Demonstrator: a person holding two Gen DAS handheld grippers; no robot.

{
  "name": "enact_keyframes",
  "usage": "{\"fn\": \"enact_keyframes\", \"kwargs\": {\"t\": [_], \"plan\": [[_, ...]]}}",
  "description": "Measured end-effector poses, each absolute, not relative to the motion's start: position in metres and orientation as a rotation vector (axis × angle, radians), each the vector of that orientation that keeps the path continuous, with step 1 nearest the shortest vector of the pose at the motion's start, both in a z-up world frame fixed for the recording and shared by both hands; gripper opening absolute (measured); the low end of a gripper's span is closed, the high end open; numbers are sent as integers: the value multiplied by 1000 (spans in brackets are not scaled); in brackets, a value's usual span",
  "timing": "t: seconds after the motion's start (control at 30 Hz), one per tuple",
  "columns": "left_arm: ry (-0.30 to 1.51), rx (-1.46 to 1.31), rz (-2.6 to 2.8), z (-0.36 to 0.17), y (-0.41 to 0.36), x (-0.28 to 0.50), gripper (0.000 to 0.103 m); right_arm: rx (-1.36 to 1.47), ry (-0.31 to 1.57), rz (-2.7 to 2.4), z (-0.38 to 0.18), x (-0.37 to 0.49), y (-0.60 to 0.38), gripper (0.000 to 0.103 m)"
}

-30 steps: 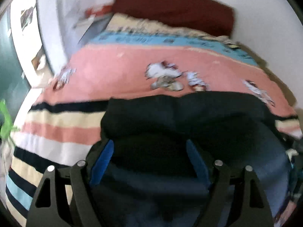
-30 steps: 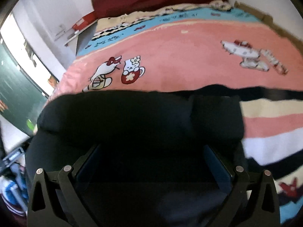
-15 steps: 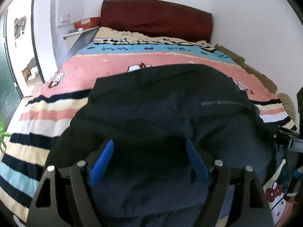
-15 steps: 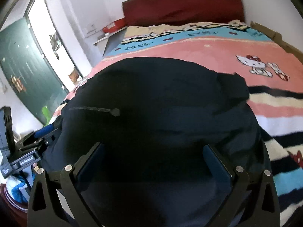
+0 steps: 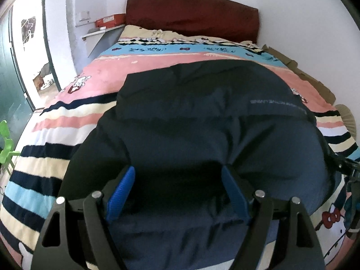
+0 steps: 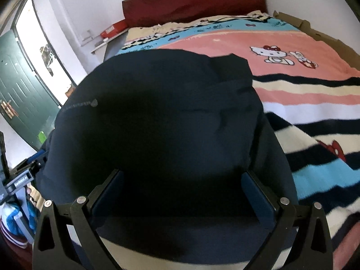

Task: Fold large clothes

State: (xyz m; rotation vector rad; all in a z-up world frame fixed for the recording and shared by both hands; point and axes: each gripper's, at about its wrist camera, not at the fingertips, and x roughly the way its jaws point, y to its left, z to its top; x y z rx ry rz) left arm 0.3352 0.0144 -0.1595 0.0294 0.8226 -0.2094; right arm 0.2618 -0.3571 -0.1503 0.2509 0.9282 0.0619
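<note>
While lying spread on striped bedspread (image 5: 56, 121), dark padded jacket (image 5: 202, 117) looking bulky, soft, slippery; gripping hem corners seeming best. Left gripper (image 5: 177, 193), right gripper (image 6: 182, 193) both gaping wide, grasping nothing.

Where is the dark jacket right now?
The dark jacket lies on the striped bedspread at the near end of the bed, filling the middle of both views, well short of the red headboard.

A bed (image 5: 67, 121) with a striped cartoon-print blanket (image 6: 315, 103) fills the room, its dark red headboard (image 5: 191, 15) against the white wall (image 5: 292, 22). Left of the headboard a shelf (image 5: 101, 31) holds a red box (image 5: 109, 20); a green door (image 6: 20, 94) stands farther left.
</note>
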Motion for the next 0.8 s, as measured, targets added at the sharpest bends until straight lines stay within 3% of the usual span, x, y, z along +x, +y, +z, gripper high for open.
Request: {"fn": "enact_keyframes", "kwargs": {"t": [0.37,0.8], "plan": [[865,52,-175,-141,29,303,78,222,1031,19,-145,222,-367,101],[889,-100,-118,-105,145,326,78,370,935,-7,-89,222,-434,102]]}}
